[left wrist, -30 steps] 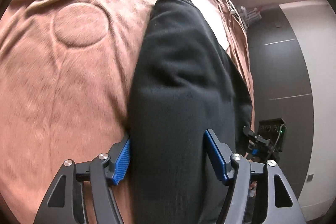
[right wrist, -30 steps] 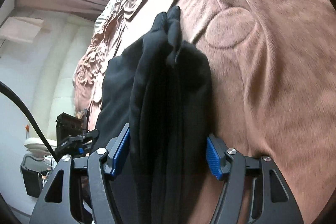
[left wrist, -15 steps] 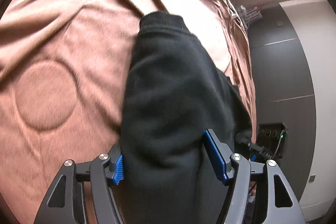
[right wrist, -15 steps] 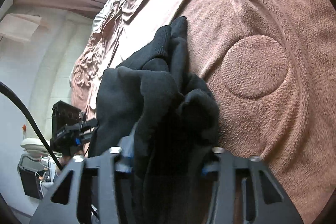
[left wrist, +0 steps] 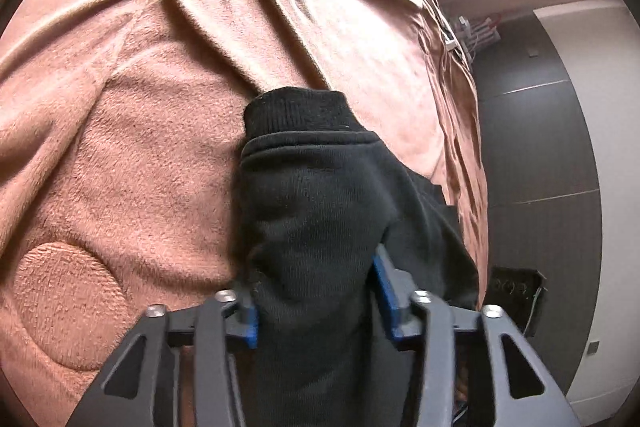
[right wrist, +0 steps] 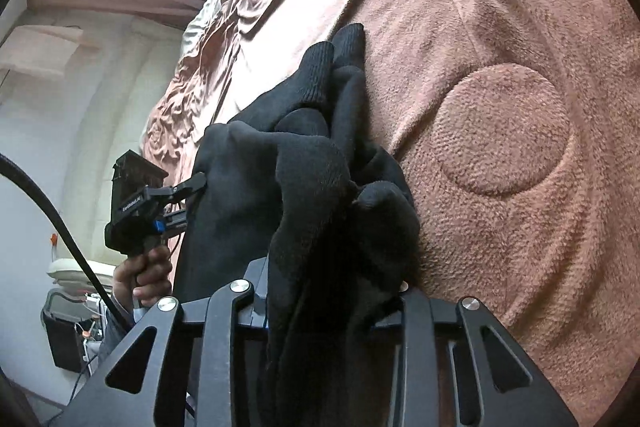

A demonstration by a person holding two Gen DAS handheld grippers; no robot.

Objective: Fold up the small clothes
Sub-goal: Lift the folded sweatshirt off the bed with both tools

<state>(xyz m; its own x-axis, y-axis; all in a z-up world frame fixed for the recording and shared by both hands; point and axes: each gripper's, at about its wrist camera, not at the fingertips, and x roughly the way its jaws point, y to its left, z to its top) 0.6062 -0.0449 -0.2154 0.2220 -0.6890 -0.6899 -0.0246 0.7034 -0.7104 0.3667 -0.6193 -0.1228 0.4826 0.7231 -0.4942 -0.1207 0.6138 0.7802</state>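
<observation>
The left gripper [left wrist: 316, 297] has just been closing and now pinches a thick bunch of the black garment [left wrist: 320, 195], its blue pads [left wrist: 386, 293] pressed into the cloth on both sides. The right gripper [right wrist: 332, 301] has also been closing and clamps another bunched edge of the same garment [right wrist: 320, 187], the fabric swelling out over its narrowed jaws. The garment hangs and drapes between the two tools, its far part lying on the blanket.

It looks like a soft knit: light, limp and not slippery, likely to sag and bunch wherever it is unsupported. Nothing about it seems fragile. The best holds are probably at edges and corners, taking few layers, since the thick wads now gripped will make a flat fold harder. The ribbed cuff [left wrist: 298, 109], firmer than the body, should give a surer grip.

Beneath lies a fleecy pink-brown blanket [left wrist: 120, 155], wrinkled, with a raised round patch [right wrist: 500, 131]; its nap will probably drag on the knit. From the right wrist, a hand [right wrist: 146, 277] holds the other tool's handle. Beyond are a dark wall panel [left wrist: 532, 147], pale walls and a bright window.
</observation>
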